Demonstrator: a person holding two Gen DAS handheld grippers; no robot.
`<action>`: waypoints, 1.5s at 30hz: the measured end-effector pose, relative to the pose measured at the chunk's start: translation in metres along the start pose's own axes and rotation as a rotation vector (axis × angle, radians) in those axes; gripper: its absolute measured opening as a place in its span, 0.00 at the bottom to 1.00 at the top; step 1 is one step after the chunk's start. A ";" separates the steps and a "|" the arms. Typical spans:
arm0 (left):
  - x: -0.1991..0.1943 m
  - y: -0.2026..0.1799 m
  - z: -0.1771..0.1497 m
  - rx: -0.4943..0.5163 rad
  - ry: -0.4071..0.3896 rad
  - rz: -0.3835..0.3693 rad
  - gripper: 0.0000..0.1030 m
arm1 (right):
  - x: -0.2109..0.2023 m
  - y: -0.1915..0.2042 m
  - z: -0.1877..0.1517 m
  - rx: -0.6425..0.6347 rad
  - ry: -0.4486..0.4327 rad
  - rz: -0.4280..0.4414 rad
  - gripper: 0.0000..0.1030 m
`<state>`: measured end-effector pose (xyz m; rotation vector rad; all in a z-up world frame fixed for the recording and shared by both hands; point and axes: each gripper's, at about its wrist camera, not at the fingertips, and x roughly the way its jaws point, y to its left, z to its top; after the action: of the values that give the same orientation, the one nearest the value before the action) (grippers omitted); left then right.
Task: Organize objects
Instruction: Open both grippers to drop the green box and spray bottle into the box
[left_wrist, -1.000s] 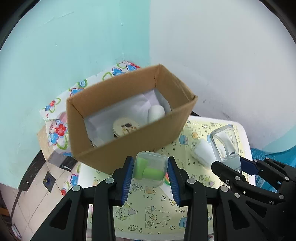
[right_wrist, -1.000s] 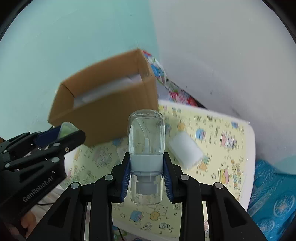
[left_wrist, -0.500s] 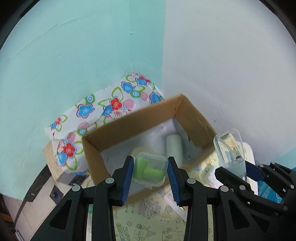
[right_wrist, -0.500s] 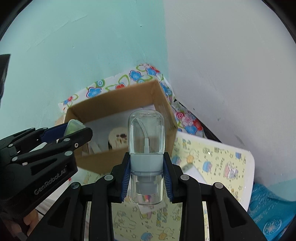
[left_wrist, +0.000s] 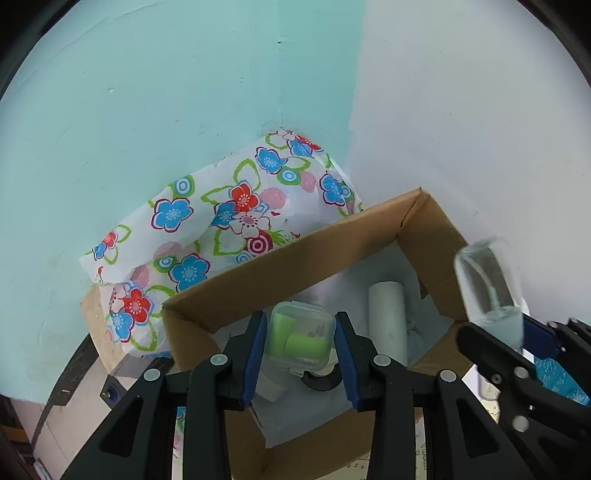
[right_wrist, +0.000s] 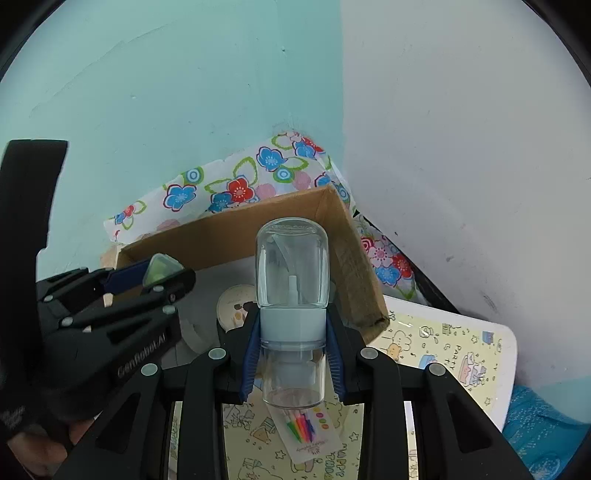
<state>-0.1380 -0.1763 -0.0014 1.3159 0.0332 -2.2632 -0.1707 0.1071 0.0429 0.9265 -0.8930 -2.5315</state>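
two loads, one box: a crowding risk

the left gripper (left_wrist: 300, 341) pinches a clear case (left_wrist: 301, 338) of green plugs above the cardboard box (left_wrist: 280, 269); the right gripper (right_wrist: 291, 343) clamps a clear bottle (right_wrist: 291, 280) near the box's right wall. releasing together could knock them, or hit the white tube (left_wrist: 387, 321) deeper inside.

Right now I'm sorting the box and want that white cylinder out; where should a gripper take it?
Grip the white cylinder across its round middle, coming down from above: it lies on its side in the cardboard box, whose walls block sideways approach.
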 end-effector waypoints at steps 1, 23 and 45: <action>0.002 -0.001 0.000 0.007 -0.001 0.007 0.37 | 0.003 0.000 0.001 0.003 0.003 0.003 0.33; 0.005 0.010 -0.002 -0.044 0.024 -0.010 0.92 | 0.002 -0.013 -0.003 0.006 0.008 -0.017 0.33; -0.015 0.052 -0.014 -0.135 0.002 -0.032 0.96 | 0.027 0.012 0.023 -0.078 -0.025 -0.065 0.65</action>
<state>-0.0974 -0.2111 0.0156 1.2556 0.2053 -2.2435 -0.2053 0.0957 0.0511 0.9164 -0.7771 -2.6183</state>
